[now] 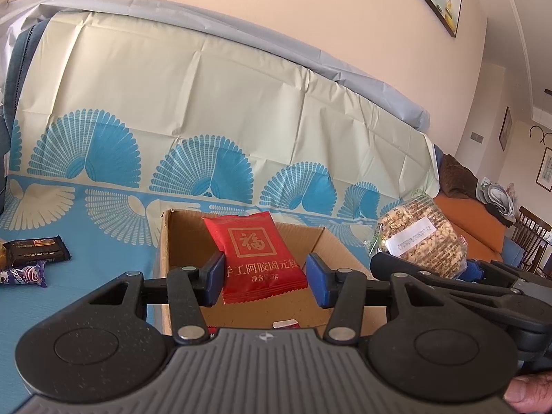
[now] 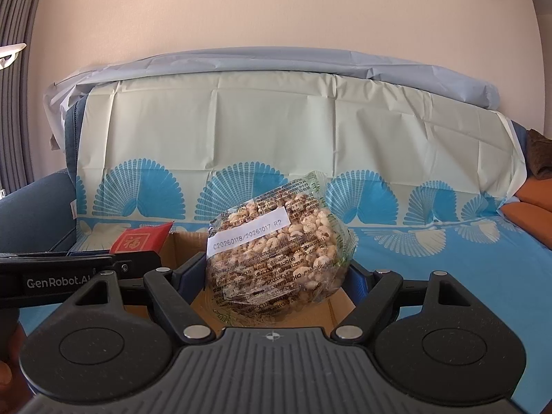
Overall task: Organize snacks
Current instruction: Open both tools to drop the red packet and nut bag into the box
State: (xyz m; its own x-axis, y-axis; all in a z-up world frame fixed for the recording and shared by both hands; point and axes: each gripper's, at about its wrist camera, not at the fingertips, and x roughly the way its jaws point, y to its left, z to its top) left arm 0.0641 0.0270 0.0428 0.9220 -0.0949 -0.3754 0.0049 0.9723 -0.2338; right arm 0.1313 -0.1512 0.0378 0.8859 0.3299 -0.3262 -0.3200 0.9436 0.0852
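My left gripper (image 1: pixel 265 277) is shut on a red snack packet (image 1: pixel 257 253) with gold characters and holds it over an open cardboard box (image 1: pixel 336 241). The packet also shows in the right wrist view (image 2: pixel 143 239). My right gripper (image 2: pixel 276 276) is shut on a clear round pack of puffed grain cake (image 2: pixel 279 252) with a white label, held above the same box (image 2: pixel 339 305). That pack shows in the left wrist view (image 1: pixel 419 238), to the right of the box. A small red packet (image 1: pixel 284 324) lies in the box bottom.
The box sits on a sofa seat under a blue and cream fan-pattern cover (image 1: pixel 103 303). A dark snack bar (image 1: pixel 36 246) and a purple wrapped candy (image 1: pixel 24 272) lie on the cover at left. An orange cushion (image 1: pixel 465 220) and a wooden chair (image 1: pixel 531 238) are at right.
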